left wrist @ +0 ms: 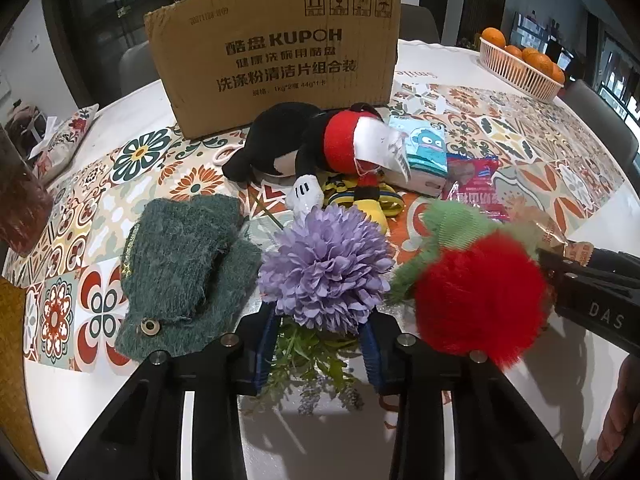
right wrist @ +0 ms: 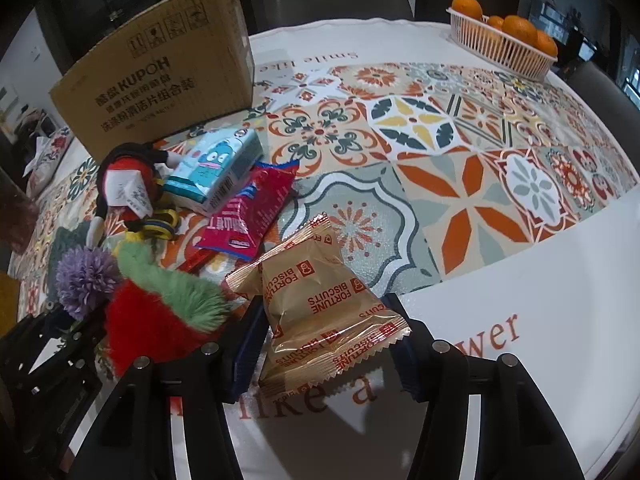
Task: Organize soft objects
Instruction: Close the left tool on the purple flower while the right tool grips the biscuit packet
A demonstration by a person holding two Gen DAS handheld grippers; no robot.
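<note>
Left hand-held gripper [left wrist: 320, 344] pinching the purple flower [left wrist: 326, 270] by its stem, low over the tabletop [left wrist: 560, 380], between green glove [left wrist: 188, 276] and red pompom [left wrist: 478, 298]. Right hand-held gripper [right wrist: 320, 354] spread around biscuit packet [right wrist: 320, 312], box [left wrist: 276, 52] behind.

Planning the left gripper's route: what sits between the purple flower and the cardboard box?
In the left wrist view, the black mouse plush lies between the purple flower and the cardboard box, with yellow straps beside it.

One cardboard box [left wrist: 276, 52], two plush toys [left wrist: 296, 140], one purple flower [left wrist: 326, 268], two snack packets [right wrist: 320, 304]
</note>
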